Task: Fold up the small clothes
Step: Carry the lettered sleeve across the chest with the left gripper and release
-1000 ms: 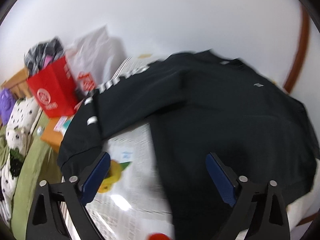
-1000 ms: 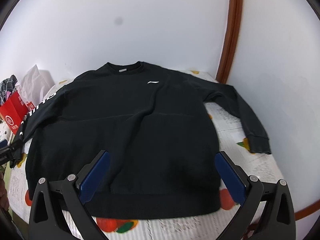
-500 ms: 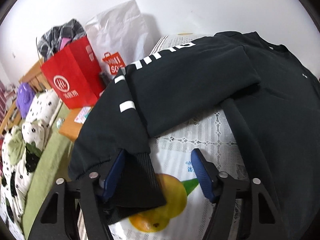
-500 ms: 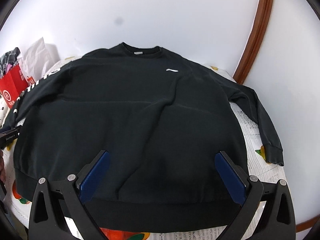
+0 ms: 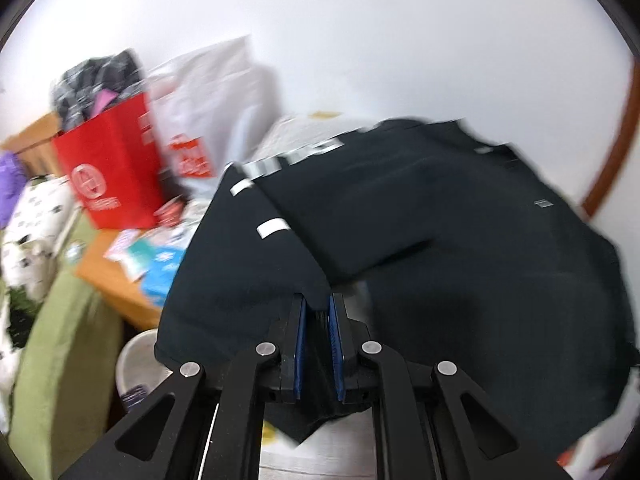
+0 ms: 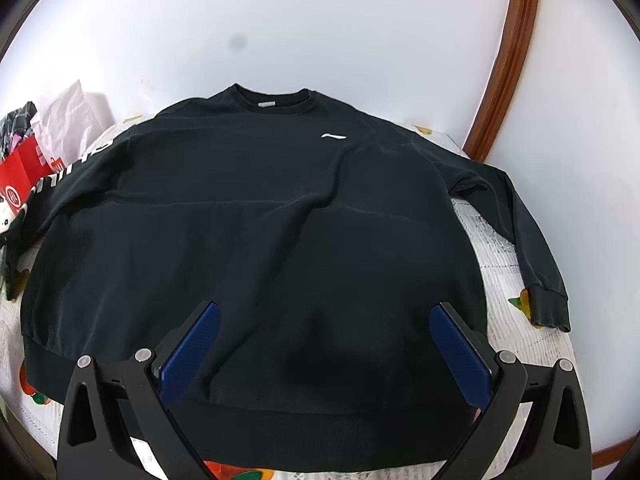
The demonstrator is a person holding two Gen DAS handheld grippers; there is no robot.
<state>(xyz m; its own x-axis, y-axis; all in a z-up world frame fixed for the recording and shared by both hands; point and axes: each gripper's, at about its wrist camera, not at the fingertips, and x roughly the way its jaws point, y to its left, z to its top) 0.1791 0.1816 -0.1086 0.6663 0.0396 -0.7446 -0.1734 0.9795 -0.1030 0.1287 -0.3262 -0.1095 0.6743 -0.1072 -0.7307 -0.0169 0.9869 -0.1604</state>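
Note:
A black sweatshirt (image 6: 256,224) lies spread flat, chest up, on a table covered with a fruit-print cloth (image 6: 500,264). Its right sleeve (image 6: 532,256) runs down the table's right side. In the left wrist view my left gripper (image 5: 318,310) is shut on the cuff of the left sleeve (image 5: 248,276), which has white lettering, and holds it lifted over the table edge. My right gripper (image 6: 324,320) hovers open above the sweatshirt's lower hem, with nothing between its blue pads.
A red paper bag (image 5: 108,176) and a white plastic bag (image 5: 212,104) stand left of the table. Beside them are a wooden surface with packets (image 5: 136,248) and green bedding (image 5: 60,344). A white wall and a brown door frame (image 6: 504,60) stand behind.
My left gripper closed on the left sleeve's cuff and lifted it. My right gripper came lower and closer over the sweatshirt's hem, still open.

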